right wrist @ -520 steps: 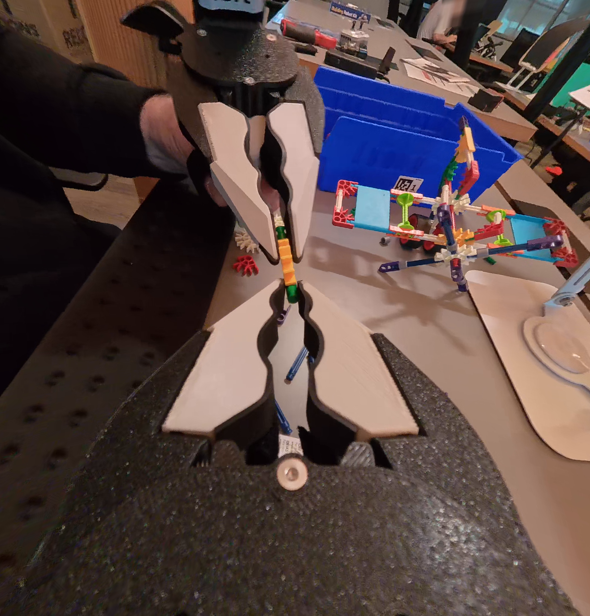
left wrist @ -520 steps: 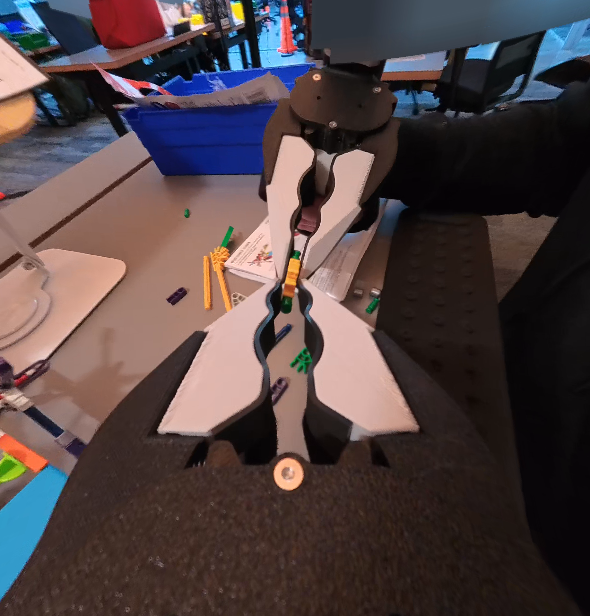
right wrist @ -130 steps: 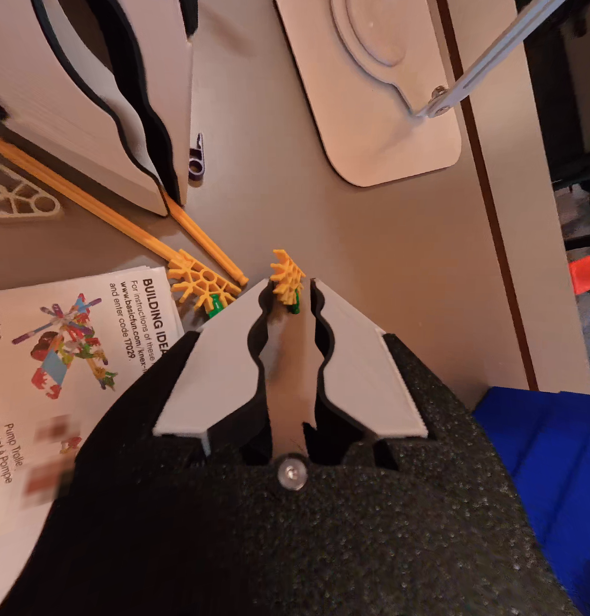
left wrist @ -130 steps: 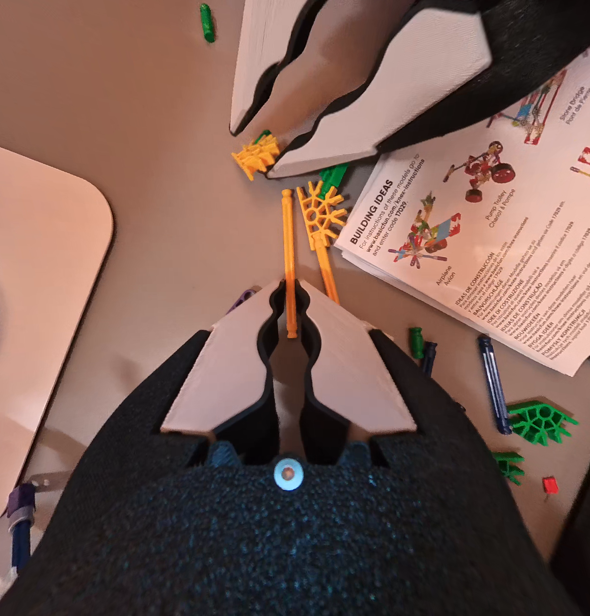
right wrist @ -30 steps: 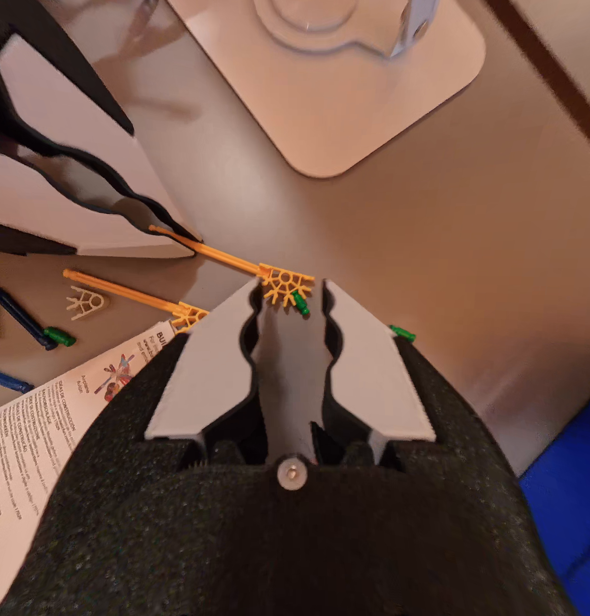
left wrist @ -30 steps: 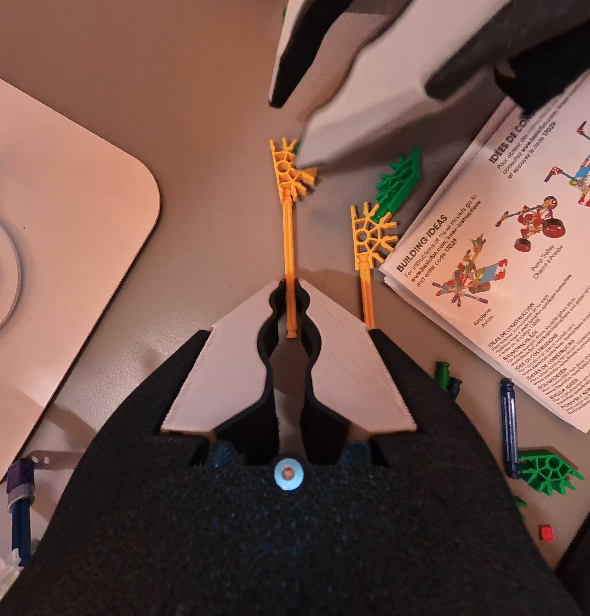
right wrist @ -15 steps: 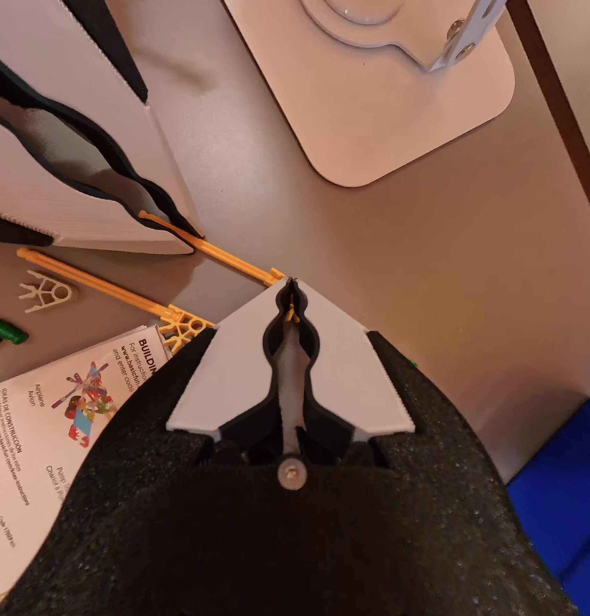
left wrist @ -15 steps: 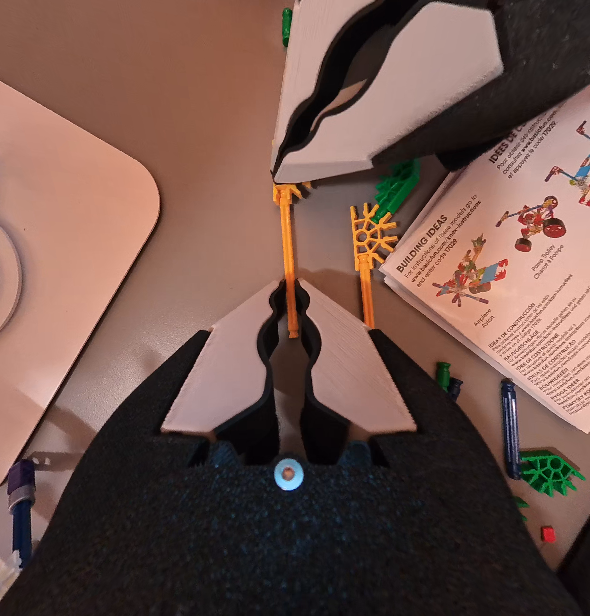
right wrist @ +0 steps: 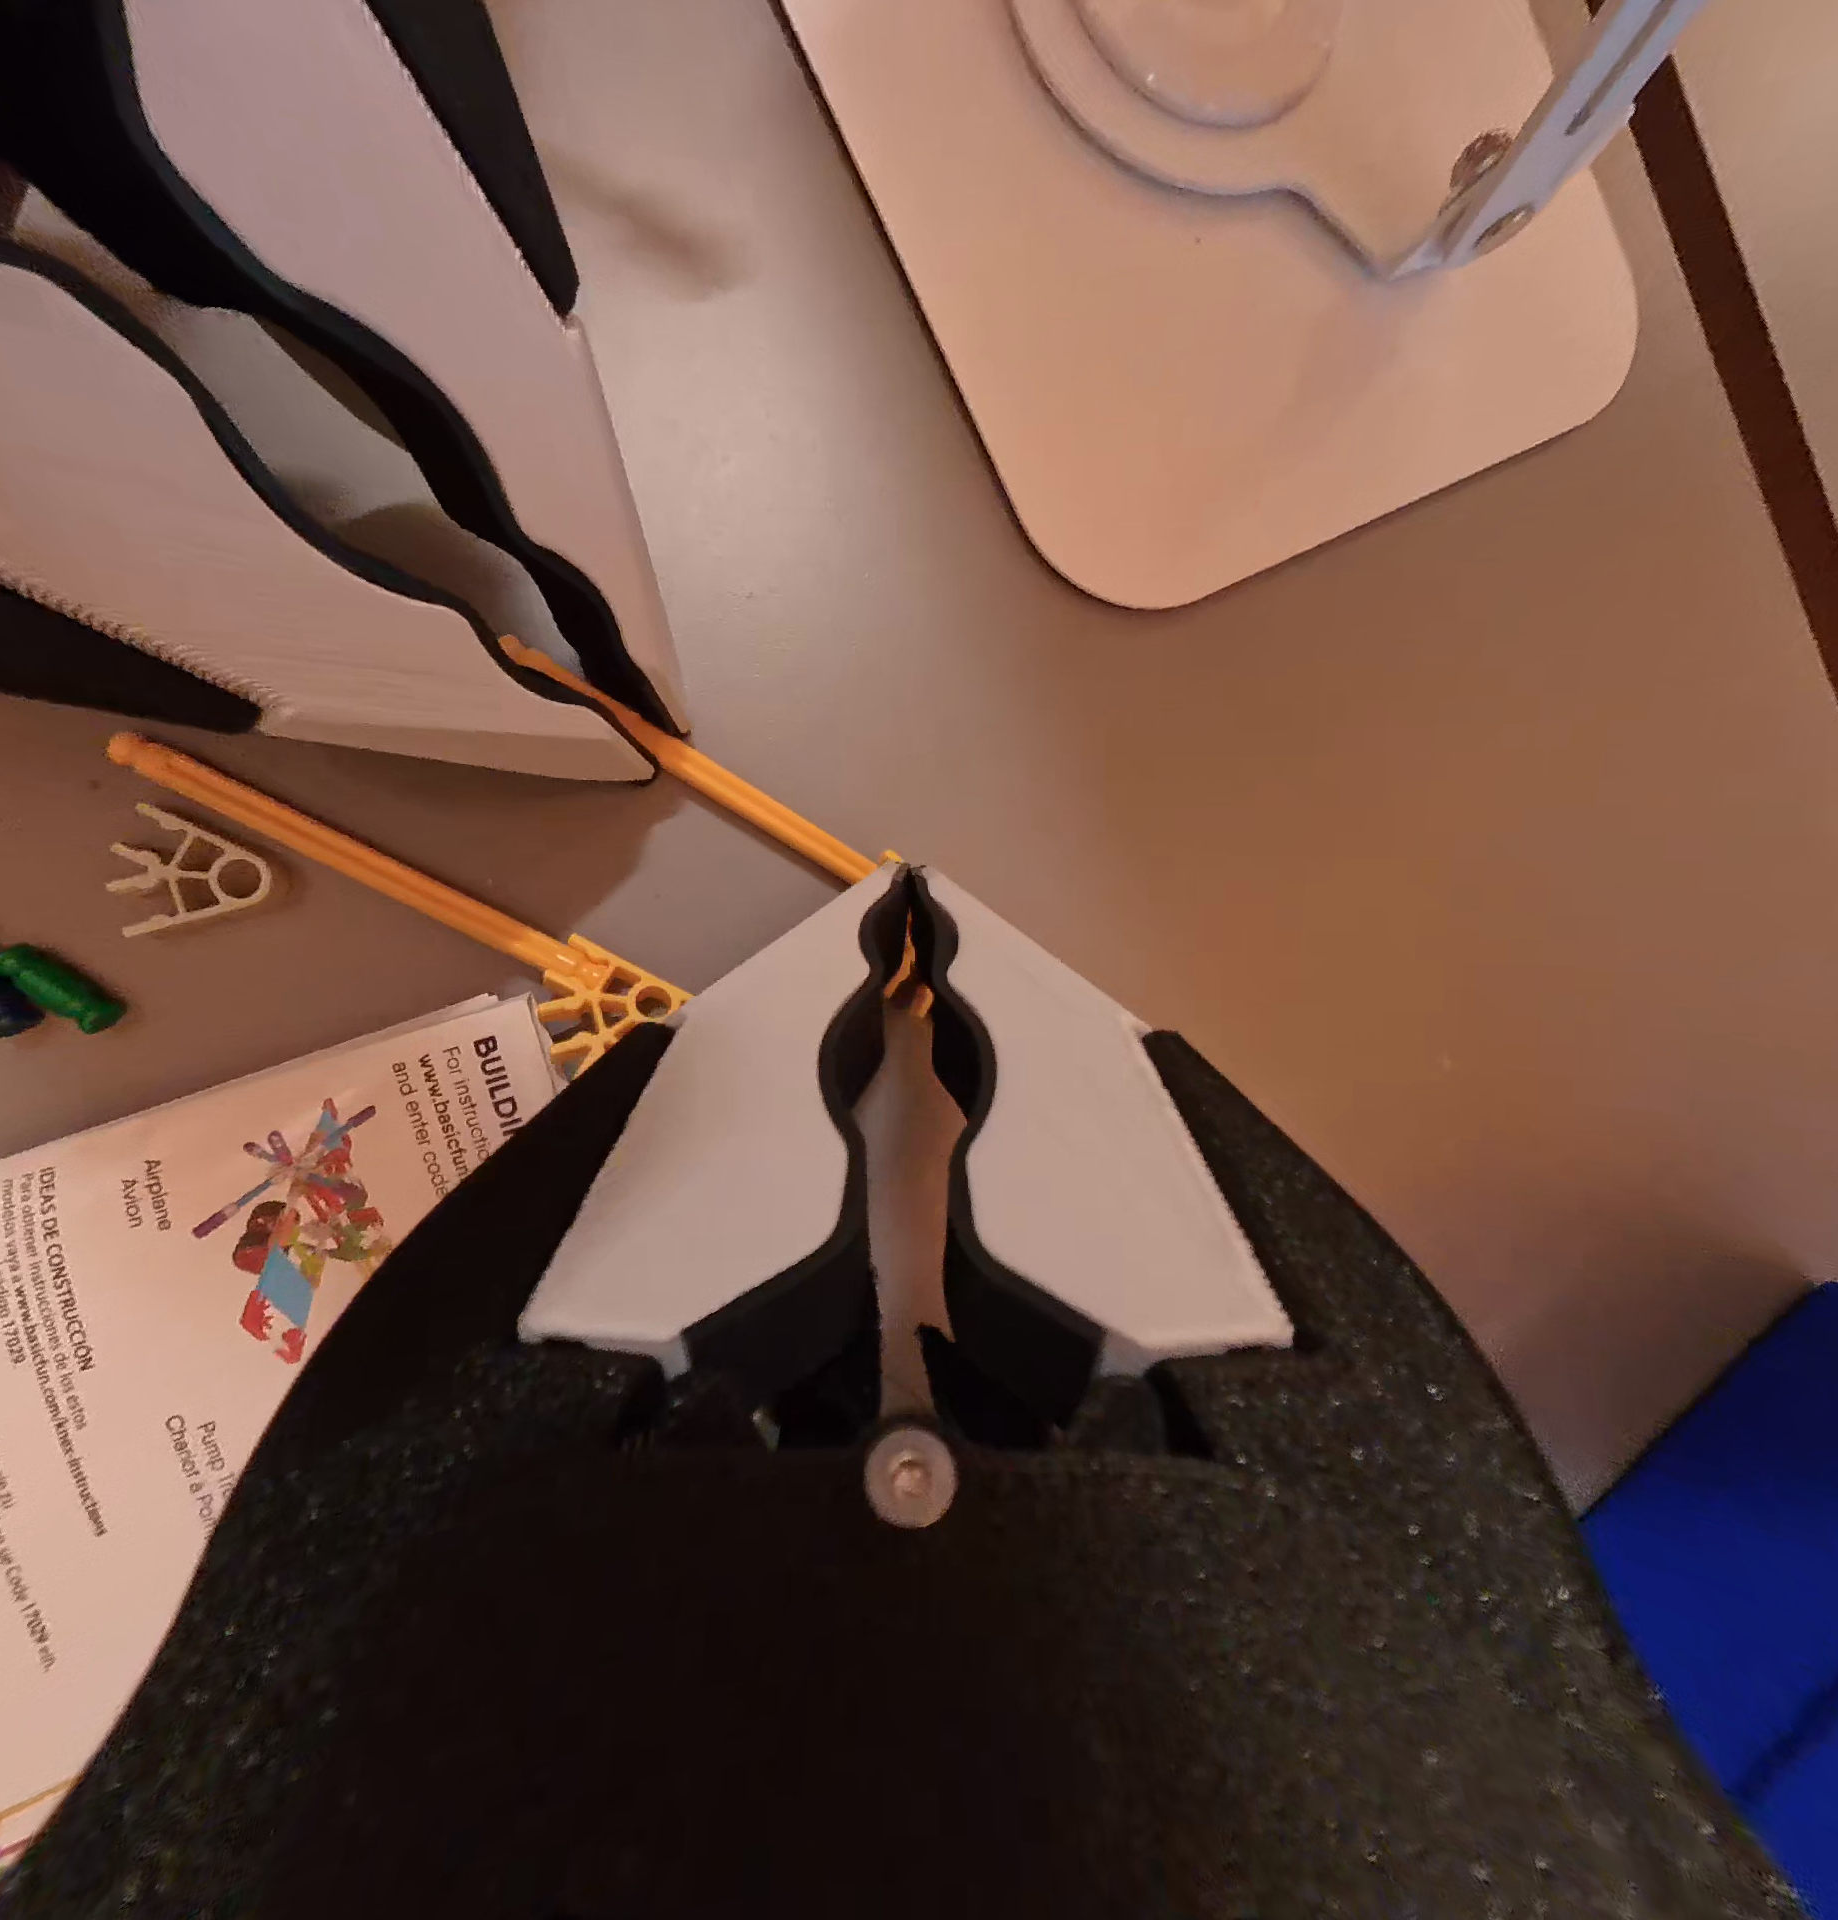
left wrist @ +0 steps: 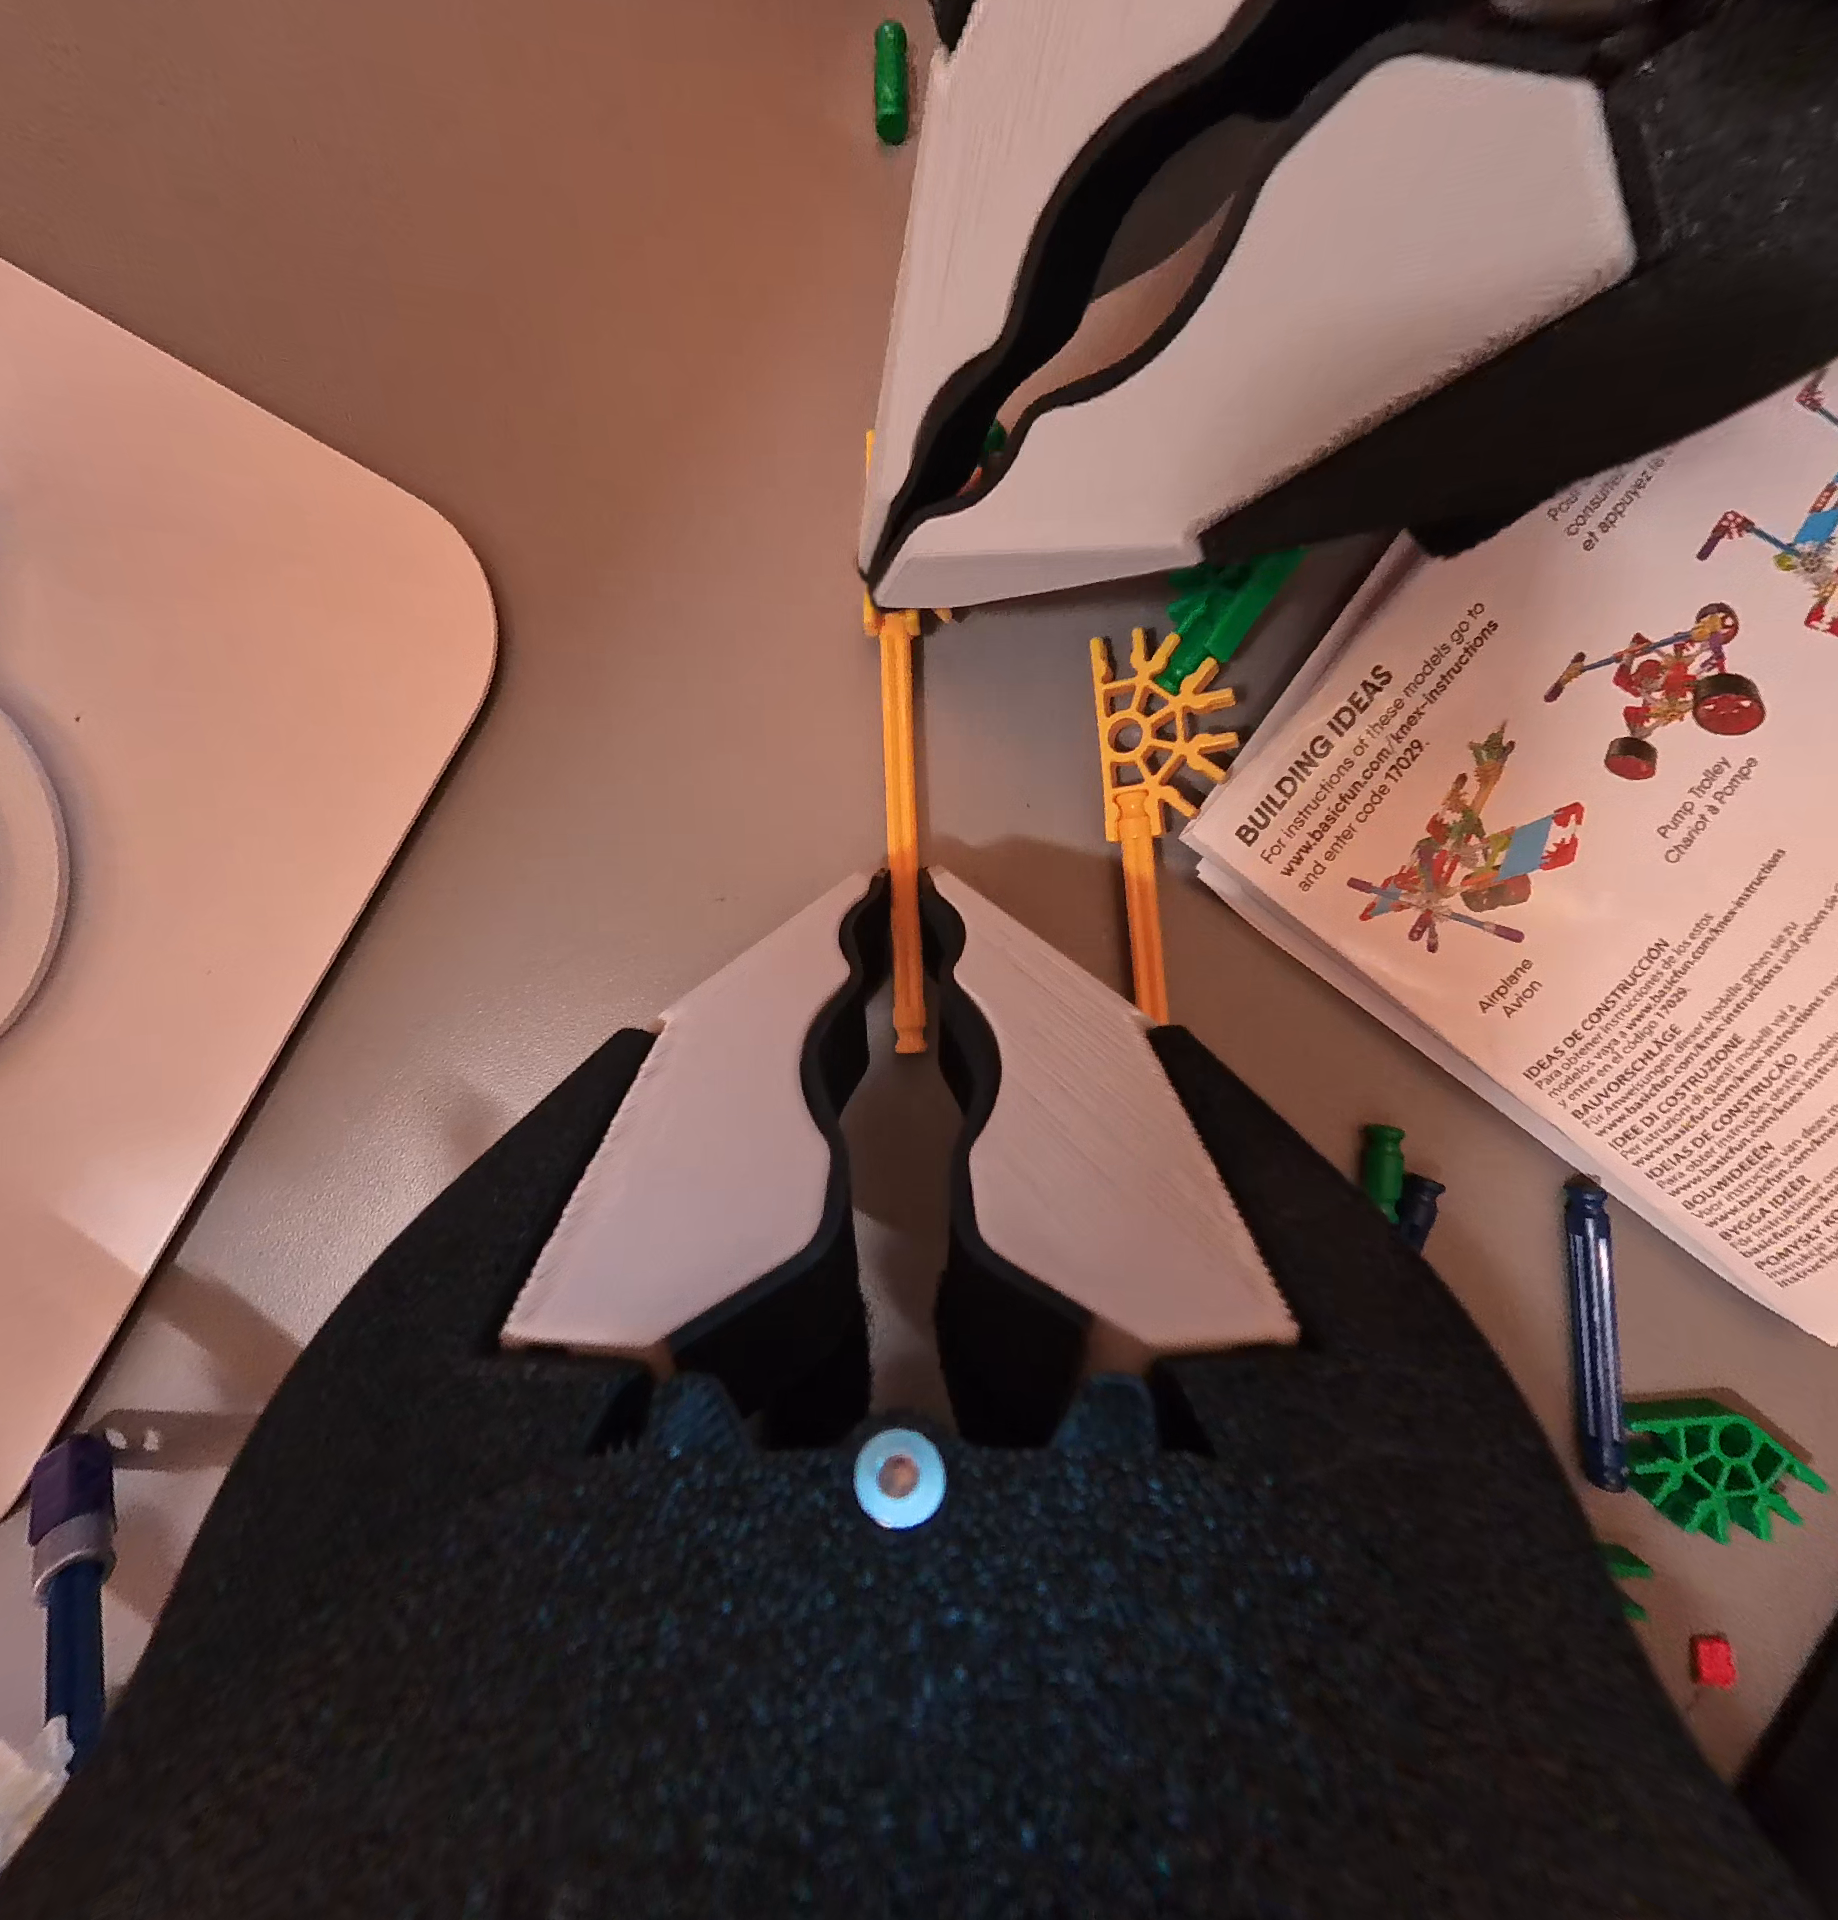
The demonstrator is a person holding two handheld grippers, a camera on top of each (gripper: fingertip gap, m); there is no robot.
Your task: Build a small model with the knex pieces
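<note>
My left gripper point(left wrist: 902, 881) is shut on a thin orange rod point(left wrist: 901, 769) just above the table. The rod runs forward to an orange snowflake connector point(left wrist: 899, 621) on its far end. My right gripper point(right wrist: 907, 876) is shut on that connector, of which a sliver point(right wrist: 907, 989) shows between its fingers. In the left wrist view the right gripper point(left wrist: 873, 584) comes in from the top right and hides most of the connector. In the right wrist view the left gripper point(right wrist: 657, 750) holds the rod point(right wrist: 759, 808) at the upper left.
A second orange rod with a snowflake connector point(left wrist: 1149, 740) lies beside an instruction leaflet point(left wrist: 1580, 935). Green connectors point(left wrist: 1715, 1467), a dark blue rod point(left wrist: 1592, 1351) and short green pegs point(left wrist: 889, 83) lie scattered. A white stand base point(right wrist: 1299, 312) sits nearby, a blue bin point(right wrist: 1756, 1558) at the right. My right fingertips sit around 6 cm from my left ones.
My right gripper, open around the orange connector a second ago, has closed on it. My left gripper has kept its hold on the rod, with little movement.
</note>
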